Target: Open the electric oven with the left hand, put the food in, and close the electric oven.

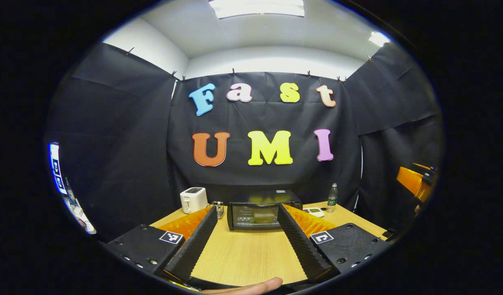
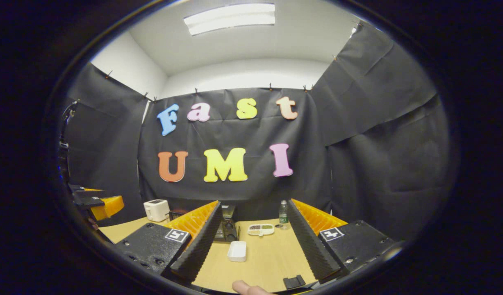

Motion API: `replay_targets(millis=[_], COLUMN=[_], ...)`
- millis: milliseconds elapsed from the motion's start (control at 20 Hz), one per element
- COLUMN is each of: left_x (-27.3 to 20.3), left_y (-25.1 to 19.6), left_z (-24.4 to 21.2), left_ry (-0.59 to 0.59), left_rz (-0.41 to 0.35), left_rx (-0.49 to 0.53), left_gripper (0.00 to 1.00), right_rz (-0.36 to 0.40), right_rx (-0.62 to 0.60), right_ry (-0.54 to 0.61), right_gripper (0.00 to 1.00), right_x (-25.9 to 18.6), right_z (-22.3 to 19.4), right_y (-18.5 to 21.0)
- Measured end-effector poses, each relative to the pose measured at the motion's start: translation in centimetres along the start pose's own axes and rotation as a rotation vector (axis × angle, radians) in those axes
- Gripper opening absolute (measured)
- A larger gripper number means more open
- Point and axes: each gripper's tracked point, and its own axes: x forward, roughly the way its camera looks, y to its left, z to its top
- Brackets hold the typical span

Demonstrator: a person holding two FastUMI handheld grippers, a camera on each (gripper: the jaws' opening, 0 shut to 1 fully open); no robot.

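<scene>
Oven [image 1: 261, 215] stood closed at desk's [image 1: 251, 258] far edge; both grippers [image 1: 248, 241] [image 2: 253, 246] gaped empty. Stiff hinged door probably wanted a top-edge grip.

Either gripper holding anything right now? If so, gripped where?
Nothing is held. The left gripper is open over bare table, facing the closed oven. The right gripper is open too, with the white tray lying untouched ahead on the table.

black-draped recording booth, wooden table [image 1: 247, 262]
</scene>
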Motion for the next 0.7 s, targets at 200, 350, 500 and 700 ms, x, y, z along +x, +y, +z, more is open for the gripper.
replay_targets(millis=[200,350,500,700], left_x=[-1.9,-2.2,-2.5,-2.7], left_y=[1.0,1.1,0.3,-0.2], left_z=[-0.5,-1.0,-1.3,-1.4], left_ry=[0.0,0.005,0.005,-0.002], left_rz=[0.004,0.004,-0.017,-0.024], left_rx=[-0.013,0.003,0.01,0.018], left_gripper=[0.87,0.83,0.95,0.84], right_rz=[0.038,0.046,0.045,0.055], right_rx=[-0.024,-0.03,-0.044,-0.028], right_ry=[-0.006,0.003,0.01,0.029], right_gripper=[0.96,0.96,0.96,0.96], right_x=[-1.2,-1.5,-1.3,-1.1], right_z=[0.1,-0.6,-1.3,-2.0], right_y=[1.7,2.4,2.8,3.1])
